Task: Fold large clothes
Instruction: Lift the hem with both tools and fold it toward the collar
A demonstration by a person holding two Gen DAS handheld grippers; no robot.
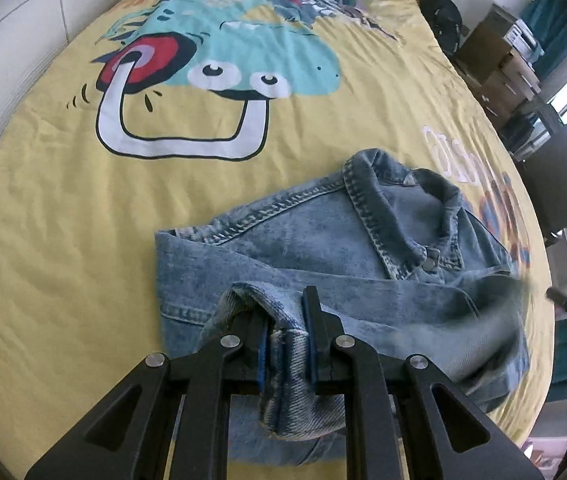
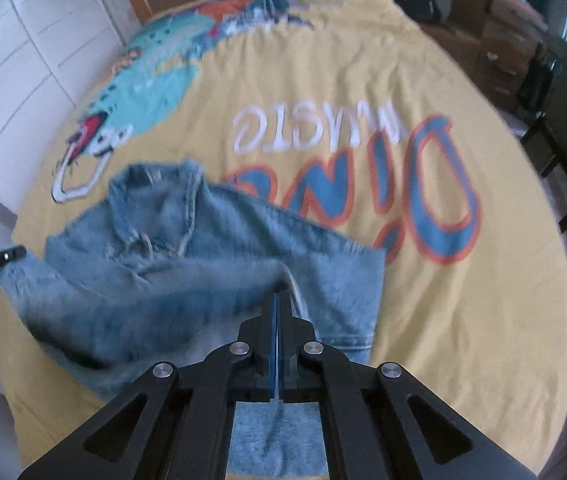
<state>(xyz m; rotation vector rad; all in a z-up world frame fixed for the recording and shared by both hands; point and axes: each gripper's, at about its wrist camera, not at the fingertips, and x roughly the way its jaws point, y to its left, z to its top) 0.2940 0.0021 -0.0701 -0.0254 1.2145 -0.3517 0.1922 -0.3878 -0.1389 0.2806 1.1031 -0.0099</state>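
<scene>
A light-blue denim jacket [image 1: 323,248] lies partly folded on the yellow bed cover [image 1: 63,240], collar toward the far side. My left gripper [image 1: 285,312] is shut on a bunched denim cuff or hem and holds it just above the jacket's near edge. In the right wrist view the jacket [image 2: 187,256] spreads to the left and centre. My right gripper [image 2: 278,300] is shut on a thin fold of the denim, which it lifts over the jacket body. The other gripper's tip [image 2: 5,258] shows at the far left edge.
The bed cover carries a teal dinosaur print [image 1: 243,60] and large blue-orange letters [image 2: 423,192]. White wall panels [image 1: 15,60] stand on the left. Cardboard boxes [image 1: 499,68], a dark bag [image 1: 441,16] and a dark chair [image 1: 563,184] stand along the right side.
</scene>
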